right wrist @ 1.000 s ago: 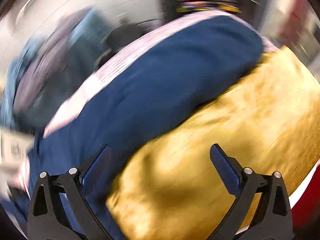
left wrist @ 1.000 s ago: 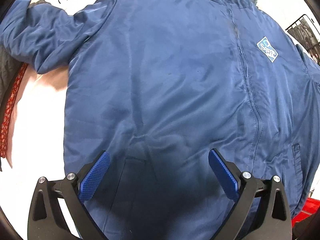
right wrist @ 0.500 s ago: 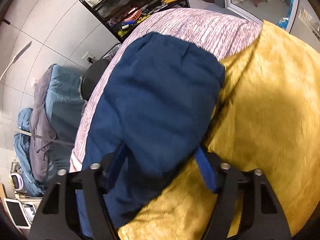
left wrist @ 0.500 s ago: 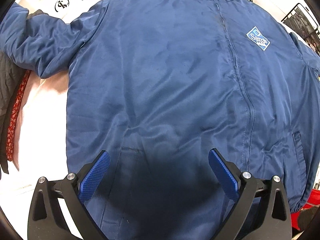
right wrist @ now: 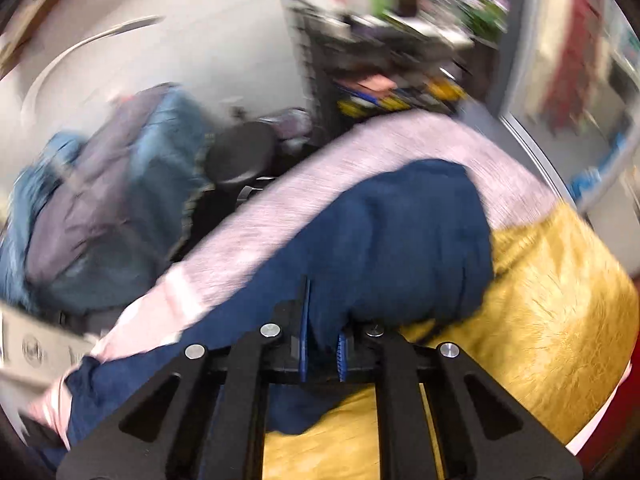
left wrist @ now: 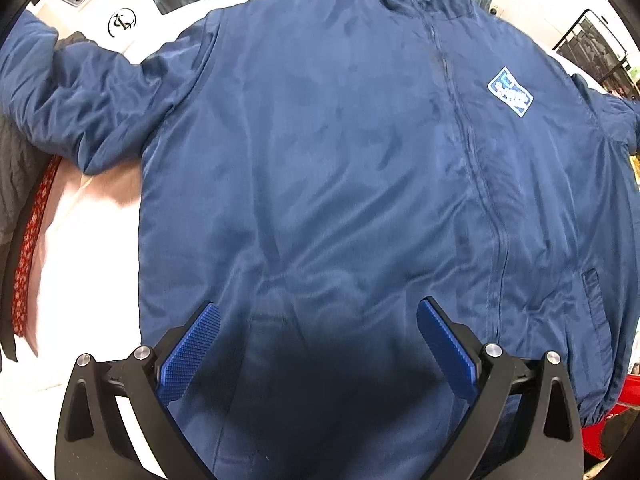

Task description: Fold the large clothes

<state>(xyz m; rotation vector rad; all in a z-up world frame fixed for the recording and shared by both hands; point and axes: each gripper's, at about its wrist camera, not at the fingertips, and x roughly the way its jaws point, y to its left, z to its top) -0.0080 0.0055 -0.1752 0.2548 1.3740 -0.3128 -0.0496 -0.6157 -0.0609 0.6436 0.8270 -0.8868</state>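
One sleeve (right wrist: 400, 232), clamped in right hand-held gripper (right wrist: 323, 344)

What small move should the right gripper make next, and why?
Probably carry the sleeve inward across the jacket front. The right gripper has just closed on the sleeve's fabric, and the jacket lies flat, zipped, unfolded, with the left gripper open above its hem.

blue-white chest patch (left wrist: 511, 92) on jacket (left wrist: 320, 160), lettering unreadable
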